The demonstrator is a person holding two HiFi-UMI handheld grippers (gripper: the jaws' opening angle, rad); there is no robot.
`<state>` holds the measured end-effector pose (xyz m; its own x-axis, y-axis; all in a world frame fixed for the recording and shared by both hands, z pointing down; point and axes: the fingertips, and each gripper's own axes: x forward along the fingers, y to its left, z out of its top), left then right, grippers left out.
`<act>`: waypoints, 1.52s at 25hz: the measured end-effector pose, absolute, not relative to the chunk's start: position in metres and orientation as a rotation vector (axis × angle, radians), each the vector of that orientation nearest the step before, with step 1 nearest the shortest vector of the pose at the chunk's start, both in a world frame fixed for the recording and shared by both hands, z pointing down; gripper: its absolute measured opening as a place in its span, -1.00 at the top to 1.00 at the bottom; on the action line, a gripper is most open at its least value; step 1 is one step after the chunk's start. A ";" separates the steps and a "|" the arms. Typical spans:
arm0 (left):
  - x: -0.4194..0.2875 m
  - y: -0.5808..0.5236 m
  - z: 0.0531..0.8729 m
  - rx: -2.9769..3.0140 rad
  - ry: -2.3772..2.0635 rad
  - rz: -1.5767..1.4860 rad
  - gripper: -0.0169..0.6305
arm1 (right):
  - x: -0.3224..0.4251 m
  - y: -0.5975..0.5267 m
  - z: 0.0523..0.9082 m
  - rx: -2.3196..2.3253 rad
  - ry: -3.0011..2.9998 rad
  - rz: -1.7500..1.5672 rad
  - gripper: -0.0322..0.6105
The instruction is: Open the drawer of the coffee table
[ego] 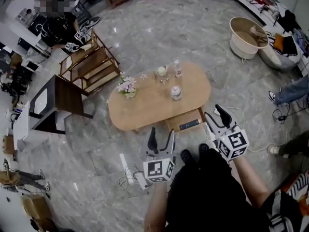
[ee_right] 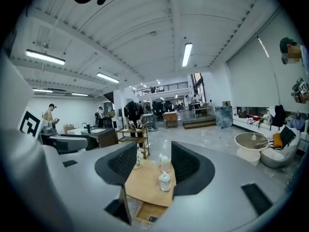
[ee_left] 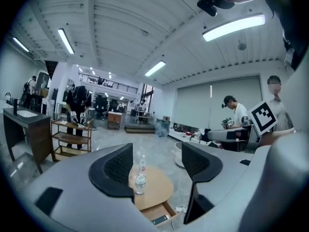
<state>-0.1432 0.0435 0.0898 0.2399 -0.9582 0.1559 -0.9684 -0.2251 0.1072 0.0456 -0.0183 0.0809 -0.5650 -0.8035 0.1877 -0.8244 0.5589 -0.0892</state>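
Observation:
The oval wooden coffee table point(ego: 145, 111) stands on the marble floor below me. On its near side the drawer point(ego: 186, 121) is pulled out, with a dark flat item point(ego: 189, 124) lying in it. My left gripper point(ego: 161, 139) is held up in the air in front of the table, open and empty. My right gripper point(ego: 216, 115) hovers above the drawer's right end, also open and empty. In the left gripper view, the left gripper point(ee_left: 157, 166) frames the table point(ee_left: 154, 190) and drawer point(ee_left: 155, 215). Between the right gripper point(ee_right: 153, 166) pads show the table point(ee_right: 142, 182) and drawer point(ee_right: 146, 211).
On the table stand a flower pot point(ego: 127, 87), two bottles point(ego: 176, 92) and a glass point(ego: 161, 72). A wooden rack point(ego: 91, 64) and a dark cabinet point(ego: 55, 103) are at the left, a round white side table point(ego: 247, 35) at the far right. A power strip with cables point(ego: 128, 175) lies by my feet.

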 end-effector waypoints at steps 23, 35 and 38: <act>-0.043 0.127 0.017 2.336 -1.954 -0.050 0.80 | 0.131 0.072 0.015 1.251 -2.790 0.053 0.49; 0.038 0.219 0.018 2.203 -2.064 0.008 0.91 | 0.205 0.142 0.011 1.069 -2.865 0.089 0.86; 0.049 0.240 0.028 2.164 -2.084 -0.002 0.91 | 0.210 0.161 0.021 0.956 -2.895 0.058 0.86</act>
<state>0.0489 0.2399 0.0279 0.0422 -0.9947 0.0941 -0.9945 -0.0328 0.0993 0.2099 0.1614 0.0209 -0.7997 -0.5922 0.0991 -0.5957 0.8032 -0.0074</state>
